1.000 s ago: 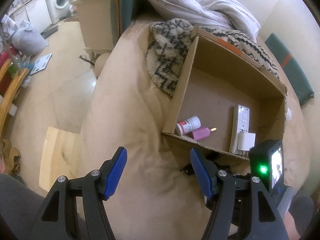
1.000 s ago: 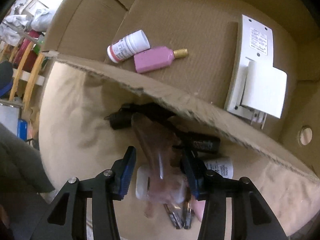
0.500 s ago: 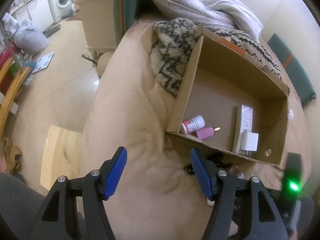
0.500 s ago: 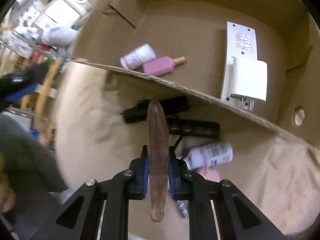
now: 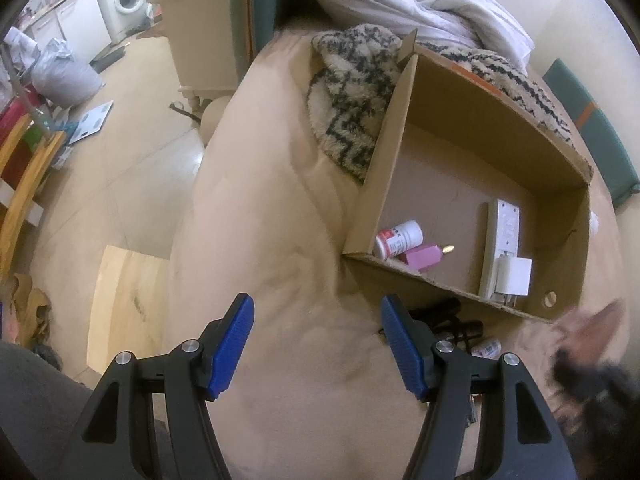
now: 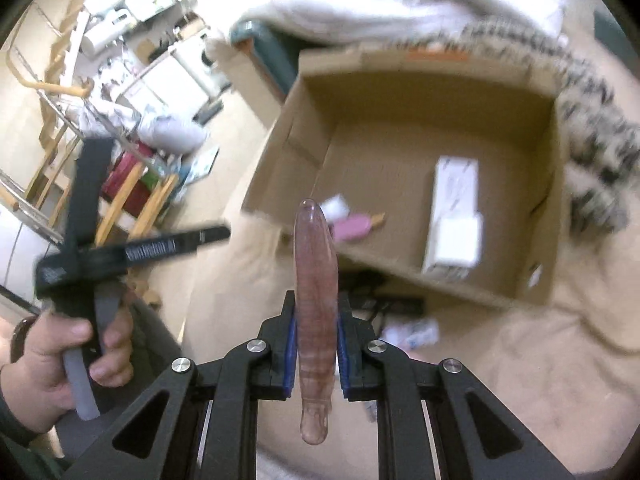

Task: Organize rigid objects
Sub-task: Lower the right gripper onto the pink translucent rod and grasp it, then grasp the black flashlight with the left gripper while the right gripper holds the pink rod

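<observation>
My right gripper (image 6: 316, 354) is clamped on a long, translucent pinkish-brown piece (image 6: 315, 300), which sticks up between the blue pads on the near side of the cardboard box (image 6: 440, 92). My left gripper (image 5: 316, 344) hangs empty, jaws about half apart, over the beige cushion (image 5: 260, 240) just short of the box's near left corner. Black items (image 5: 448, 310) lie against the box's near wall. Inside sit a white bottle (image 5: 400, 238), a pink bottle (image 5: 426, 256) and a white device (image 5: 502, 256).
</observation>
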A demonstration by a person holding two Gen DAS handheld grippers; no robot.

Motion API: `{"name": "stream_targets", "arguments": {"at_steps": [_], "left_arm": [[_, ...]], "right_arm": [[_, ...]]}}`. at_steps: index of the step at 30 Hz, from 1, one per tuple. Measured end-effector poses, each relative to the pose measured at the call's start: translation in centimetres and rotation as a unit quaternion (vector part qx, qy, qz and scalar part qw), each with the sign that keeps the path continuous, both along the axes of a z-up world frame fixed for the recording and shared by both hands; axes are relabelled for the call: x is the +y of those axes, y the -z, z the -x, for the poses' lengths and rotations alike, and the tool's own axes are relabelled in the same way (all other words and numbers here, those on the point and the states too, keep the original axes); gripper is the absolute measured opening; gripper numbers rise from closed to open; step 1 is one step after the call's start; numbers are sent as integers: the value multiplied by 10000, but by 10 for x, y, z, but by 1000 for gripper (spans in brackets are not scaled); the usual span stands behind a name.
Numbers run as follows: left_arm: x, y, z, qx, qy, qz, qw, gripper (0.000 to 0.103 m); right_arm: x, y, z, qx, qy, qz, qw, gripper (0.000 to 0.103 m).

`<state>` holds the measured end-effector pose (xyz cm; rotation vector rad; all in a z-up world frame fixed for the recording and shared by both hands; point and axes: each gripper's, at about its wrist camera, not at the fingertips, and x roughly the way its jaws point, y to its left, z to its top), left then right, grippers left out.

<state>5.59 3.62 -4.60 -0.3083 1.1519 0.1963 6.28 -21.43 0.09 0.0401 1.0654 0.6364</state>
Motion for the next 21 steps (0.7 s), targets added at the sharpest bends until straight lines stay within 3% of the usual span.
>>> {"name": "stream_targets", "arguments": {"at_steps": [4,7,11,15,21], "left_arm": [[-6,8,-1,95,33,28,9999,63],[-17,12,-1,86,-69,302,9995,64],[-41,32,-2,146,-372,911,9950,84],[-67,62,-10,361,-650,1153,9905,84],[-96,92,-22,343,-874,622,9936,84]], "right_arm": [[-5,0,-10,-135,179,-126,9997,17],[-15,0,-11,-113,319,-295,9990,17],[-20,-3,-11,-161,466,-509,9975,17],[-30,-2,-13,-121,621,-610,9961,17],[-42,2,-16,47,774,-716,9944,17]]}}
